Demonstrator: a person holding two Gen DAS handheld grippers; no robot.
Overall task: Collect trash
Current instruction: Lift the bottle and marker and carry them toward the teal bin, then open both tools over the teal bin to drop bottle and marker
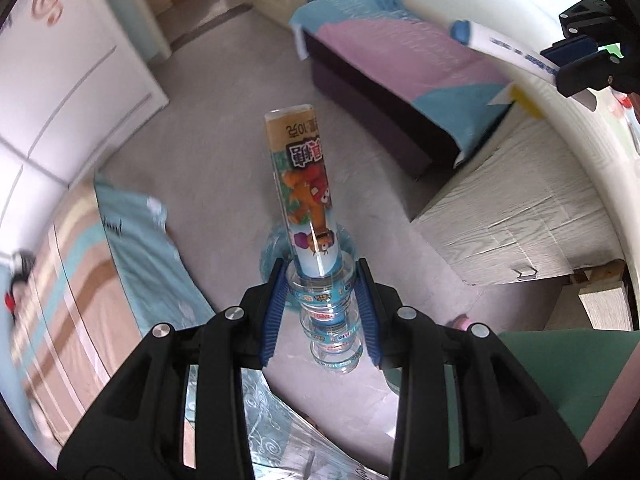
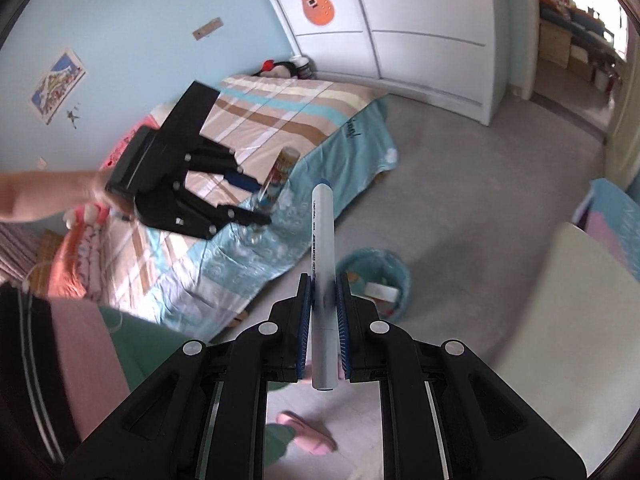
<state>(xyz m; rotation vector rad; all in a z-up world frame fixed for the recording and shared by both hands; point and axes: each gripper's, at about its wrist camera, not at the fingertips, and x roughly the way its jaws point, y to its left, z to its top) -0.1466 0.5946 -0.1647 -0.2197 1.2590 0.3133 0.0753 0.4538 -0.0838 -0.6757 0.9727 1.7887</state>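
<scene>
Open floor surrounds the bin on its wardrobe side. The bed crowds the bin's other side, a white counter stands near it, and a slipper lies on the floor nearby.

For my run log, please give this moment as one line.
left tool: shut on bottle | right tool: shut on marker | bin: on floor

Bedroom: bed, wardrobe.
</scene>
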